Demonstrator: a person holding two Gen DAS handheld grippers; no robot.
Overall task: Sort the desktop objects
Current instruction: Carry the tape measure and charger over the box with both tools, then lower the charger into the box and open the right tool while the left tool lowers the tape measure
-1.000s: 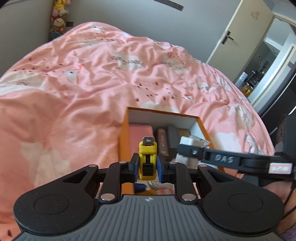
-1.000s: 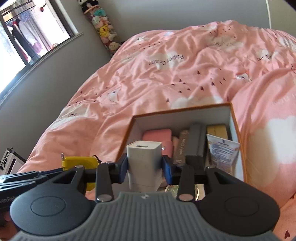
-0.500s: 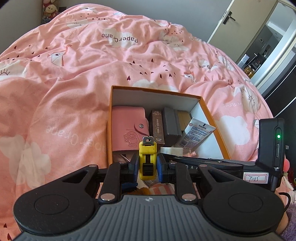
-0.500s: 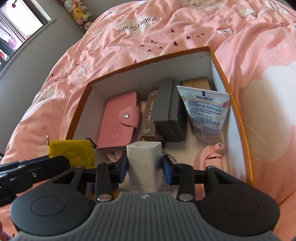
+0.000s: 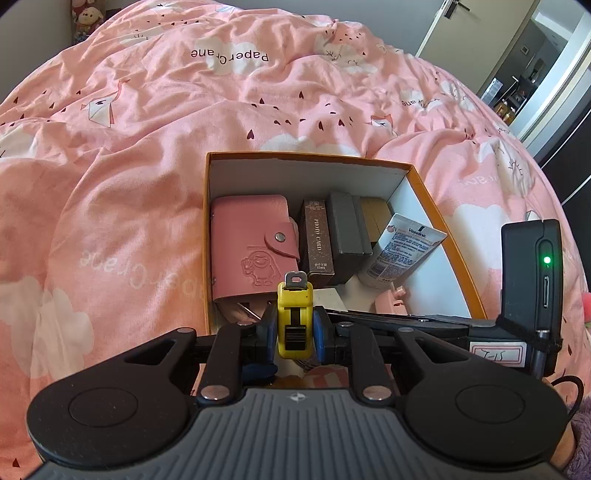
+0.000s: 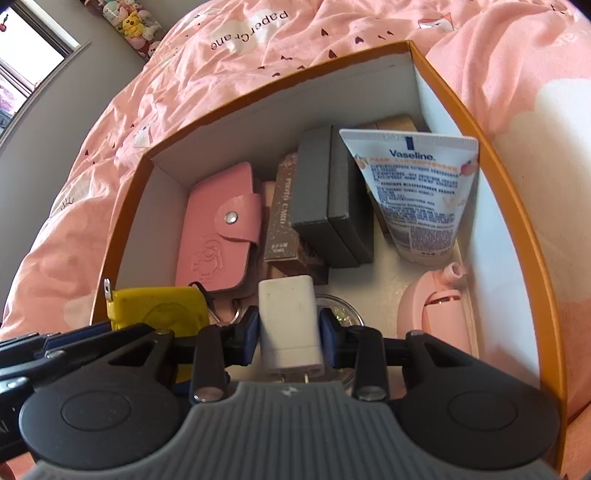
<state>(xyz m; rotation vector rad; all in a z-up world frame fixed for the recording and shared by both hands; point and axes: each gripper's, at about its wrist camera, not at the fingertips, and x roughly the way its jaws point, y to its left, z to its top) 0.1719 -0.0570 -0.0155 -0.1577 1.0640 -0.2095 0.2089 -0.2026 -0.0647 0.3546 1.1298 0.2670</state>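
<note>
My left gripper point(image 5: 294, 326) is shut on a yellow tape measure point(image 5: 294, 317), held over the near edge of an orange box point(image 5: 303, 157) on the bed. The tape measure also shows in the right wrist view point(image 6: 159, 308). My right gripper point(image 6: 289, 326) is shut on a white charger plug point(image 6: 289, 325), low inside the box point(image 6: 498, 166). In the box lie a pink card wallet point(image 6: 218, 229), a brown photo-card box point(image 6: 282, 214), a dark grey box point(image 6: 325, 195), a Vaseline tube point(image 6: 421, 192) and a pink clip-like item point(image 6: 436, 314).
A pink patterned duvet point(image 5: 147, 129) surrounds the box. The right gripper's body with a green light point(image 5: 532, 266) reaches across the box's near right side. A door and doorway point(image 5: 517, 55) stand at the far right. Plush toys point(image 6: 136, 22) line the far wall.
Both grippers have moved forward and down toward the box. The charger plug now sits lower inside it, and the box looms larger in both views. Both grips are unchanged.
</note>
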